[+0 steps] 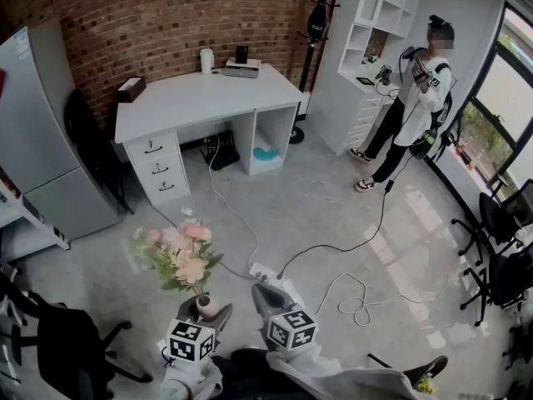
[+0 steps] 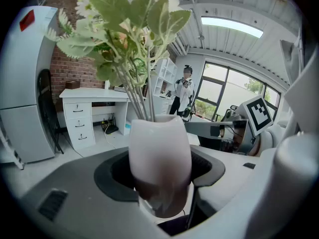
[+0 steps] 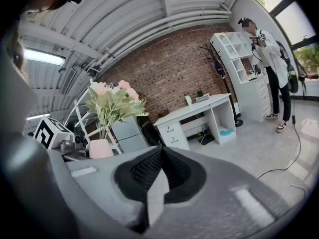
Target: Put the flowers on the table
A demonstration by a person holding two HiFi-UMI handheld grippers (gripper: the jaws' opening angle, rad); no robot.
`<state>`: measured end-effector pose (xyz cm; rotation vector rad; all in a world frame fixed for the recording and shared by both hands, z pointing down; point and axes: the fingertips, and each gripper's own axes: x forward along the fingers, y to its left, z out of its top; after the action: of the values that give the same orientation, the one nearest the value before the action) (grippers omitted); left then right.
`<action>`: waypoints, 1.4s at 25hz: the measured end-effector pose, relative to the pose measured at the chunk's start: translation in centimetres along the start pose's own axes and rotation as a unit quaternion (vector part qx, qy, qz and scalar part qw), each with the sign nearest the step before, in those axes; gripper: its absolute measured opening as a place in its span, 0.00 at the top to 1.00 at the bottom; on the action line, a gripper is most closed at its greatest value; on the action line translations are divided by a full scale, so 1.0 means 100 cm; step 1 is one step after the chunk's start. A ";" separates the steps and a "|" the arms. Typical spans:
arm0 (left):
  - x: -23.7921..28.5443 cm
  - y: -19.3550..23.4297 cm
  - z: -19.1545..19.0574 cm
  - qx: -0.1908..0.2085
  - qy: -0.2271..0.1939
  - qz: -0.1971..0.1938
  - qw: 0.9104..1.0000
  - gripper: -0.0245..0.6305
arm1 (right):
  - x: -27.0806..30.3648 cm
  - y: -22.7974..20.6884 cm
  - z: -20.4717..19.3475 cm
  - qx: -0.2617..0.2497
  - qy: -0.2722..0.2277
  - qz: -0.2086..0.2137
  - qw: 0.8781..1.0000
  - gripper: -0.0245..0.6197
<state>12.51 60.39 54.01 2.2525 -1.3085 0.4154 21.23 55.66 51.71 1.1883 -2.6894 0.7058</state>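
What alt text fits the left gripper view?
Left gripper clamps a pale pink vase of green-leaved flowers, filling the centre of the frame. Behind: a white desk against a brick wall, a grey fridge at left, a person standing by large windows at right.

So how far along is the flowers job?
Done: the vase of flowers is picked up, clamped in the left gripper jaws. In hand: it's held above the floor, with the white table across the room. Right gripper jaws shut, empty. Left: walk over and set it on the tabletop.
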 end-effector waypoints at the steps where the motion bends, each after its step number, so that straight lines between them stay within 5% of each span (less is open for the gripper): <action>1: -0.004 0.000 -0.004 0.002 0.003 0.004 1.000 0.54 | -0.003 0.004 -0.003 0.003 -0.003 0.002 1.000 0.96; 19: 0.002 -0.023 -0.011 0.020 0.008 -0.002 1.000 0.54 | -0.021 0.004 -0.021 0.040 0.003 0.016 0.999 0.96; 35: 0.087 0.080 0.072 0.016 -0.013 -0.005 1.000 0.54 | 0.099 -0.050 0.043 0.032 0.004 -0.007 0.999 0.96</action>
<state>9.90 46.73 54.46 2.2969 -1.3118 0.4074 18.40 44.13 52.61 1.2143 -2.6677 0.7989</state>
